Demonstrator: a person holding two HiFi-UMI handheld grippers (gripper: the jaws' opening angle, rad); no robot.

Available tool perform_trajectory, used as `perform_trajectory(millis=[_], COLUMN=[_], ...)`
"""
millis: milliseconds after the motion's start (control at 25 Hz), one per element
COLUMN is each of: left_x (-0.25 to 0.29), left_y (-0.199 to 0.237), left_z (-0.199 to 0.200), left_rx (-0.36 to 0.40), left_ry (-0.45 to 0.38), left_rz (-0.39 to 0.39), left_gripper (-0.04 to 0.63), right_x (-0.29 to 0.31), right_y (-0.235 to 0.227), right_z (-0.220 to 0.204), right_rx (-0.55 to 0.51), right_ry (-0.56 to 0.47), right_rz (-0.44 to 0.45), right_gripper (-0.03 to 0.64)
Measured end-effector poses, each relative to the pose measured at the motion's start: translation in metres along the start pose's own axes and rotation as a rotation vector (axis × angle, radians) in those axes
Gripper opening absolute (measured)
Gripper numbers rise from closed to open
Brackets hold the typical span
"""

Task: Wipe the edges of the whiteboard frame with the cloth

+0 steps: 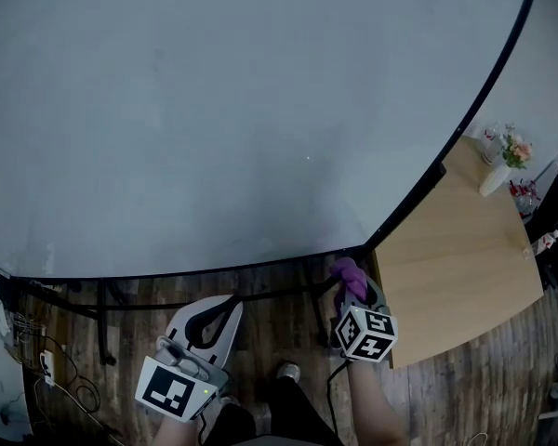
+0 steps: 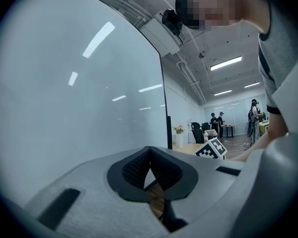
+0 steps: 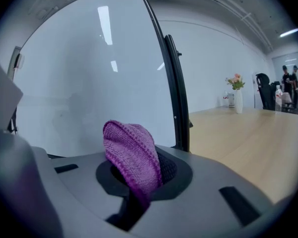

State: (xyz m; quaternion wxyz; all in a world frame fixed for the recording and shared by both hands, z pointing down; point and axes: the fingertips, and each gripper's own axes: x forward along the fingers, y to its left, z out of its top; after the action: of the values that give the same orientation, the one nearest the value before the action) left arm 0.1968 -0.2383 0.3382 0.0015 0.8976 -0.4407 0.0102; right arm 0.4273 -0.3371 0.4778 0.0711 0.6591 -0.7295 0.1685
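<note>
A large whiteboard (image 1: 223,110) fills the head view, with a thin black frame (image 1: 484,91) down its right side and along the bottom. My right gripper (image 1: 352,286) sits just below the board's bottom right corner, shut on a folded purple cloth (image 3: 131,155). The cloth (image 1: 347,272) sticks out past the jaws, close to the frame's right edge (image 3: 175,88). My left gripper (image 1: 225,307) hangs lower left of it, below the bottom edge, shut with nothing in it (image 2: 150,170).
A light wooden table (image 1: 456,258) stands right of the board, with a white vase of flowers (image 1: 502,165) at its far end. The board's black stand legs (image 1: 102,328) and cables (image 1: 37,360) lie on the wooden floor at left. People stand far off (image 2: 216,120).
</note>
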Motion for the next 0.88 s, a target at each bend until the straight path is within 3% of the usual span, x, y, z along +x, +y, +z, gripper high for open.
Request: perform_trajectory(millis=[480,880], left_x=[-0.066,-0.111], left_y=[0.004,-0.004], left_z=[0.034,0.045], left_rx=[0.066,0.071], left_ry=[-0.091,-0.119], left_rz=[0.001,-0.022], left_gripper=[0.017,0.017], right_x=[-0.089,-0.156], right_y=[0.067,0.109], right_z=[0.03,0.052], right_rx=[-0.064,-0.022], right_ry=[-0.099,-0.184], right_rz=[0.065,0.108], right_gripper=[0.041,0.041])
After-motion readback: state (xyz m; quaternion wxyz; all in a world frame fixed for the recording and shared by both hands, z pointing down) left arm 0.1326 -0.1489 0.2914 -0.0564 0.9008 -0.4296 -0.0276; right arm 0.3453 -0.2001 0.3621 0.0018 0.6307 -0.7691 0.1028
